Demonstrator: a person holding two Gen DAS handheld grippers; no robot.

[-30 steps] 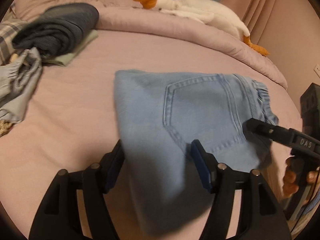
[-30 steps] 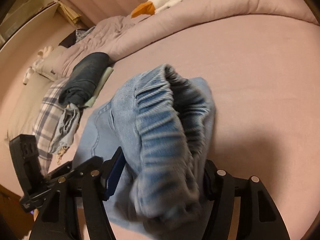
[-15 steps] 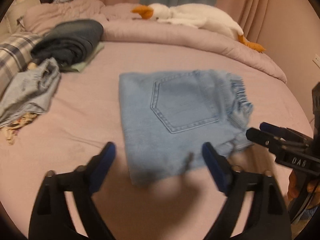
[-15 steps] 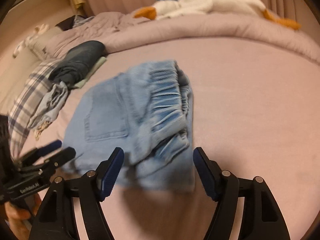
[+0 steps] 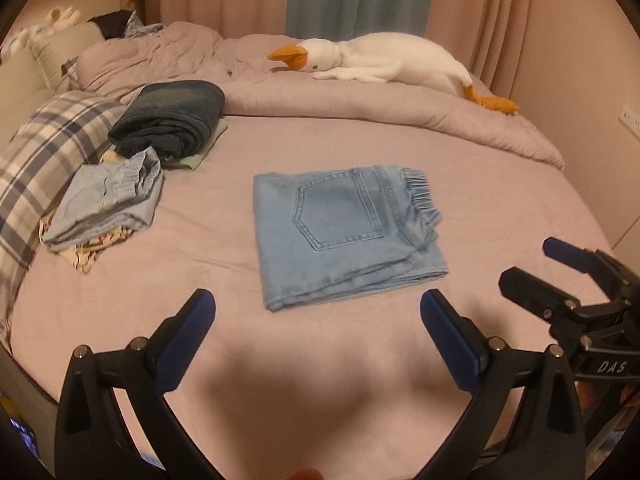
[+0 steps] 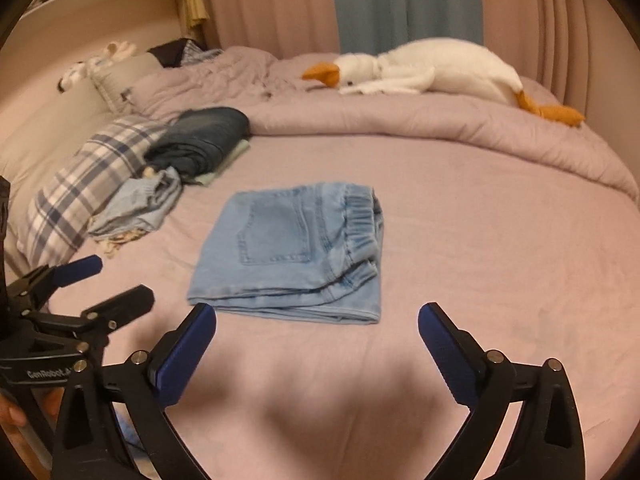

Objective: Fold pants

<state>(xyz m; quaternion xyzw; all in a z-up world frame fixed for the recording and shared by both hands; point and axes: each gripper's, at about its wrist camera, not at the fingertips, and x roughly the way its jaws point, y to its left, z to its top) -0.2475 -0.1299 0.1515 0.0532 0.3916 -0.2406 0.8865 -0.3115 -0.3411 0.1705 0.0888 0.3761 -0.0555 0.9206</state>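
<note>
Folded light-blue denim pants [image 5: 344, 236] lying flat mid-bed on the pink sheet [image 5: 500, 208]. Left gripper [image 5: 318, 320] and right gripper [image 6: 316, 326] just near them, jaws just spread wide, holding nothing. Folding seemingly finished; next, maybe stacking with far-left clothes.

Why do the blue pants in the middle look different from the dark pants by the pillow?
The blue pants are pale denim; the dark pants are deep navy. The blue pants lie flat, alone on the sheet; the dark pants are a thicker bundle resting on a green cloth. Both are folded on the bed.
</note>
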